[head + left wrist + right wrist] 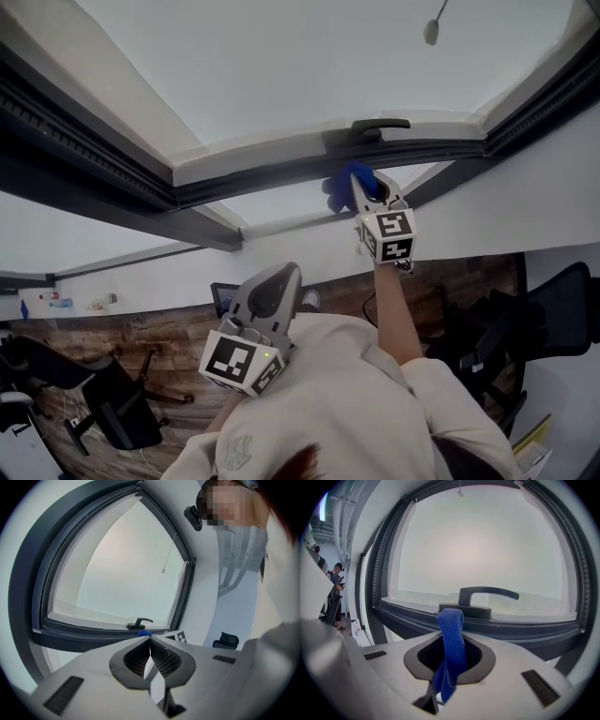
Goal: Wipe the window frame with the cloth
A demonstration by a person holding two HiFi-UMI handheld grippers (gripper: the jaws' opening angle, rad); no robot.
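Pale-grey shells on left gripper (289,274) & right gripper (364,187) — black ribbed pads (164,657), b/w marker cubes (242,364) — cream top (356,403).

Left gripper (150,638) jaws together (tips touching), dark window frame (70,631) beyond

Cloth (451,623): being gripped between the jaws of the right gripper (451,641), its end sticking out ahead of them.
Right gripper: being held up at the window frame (525,629), just below the handle (480,599).
Handle: being carried on the frame's lower bar.
Left gripper (286,277): being held lower and further left, jaws together, well apart from the frame.
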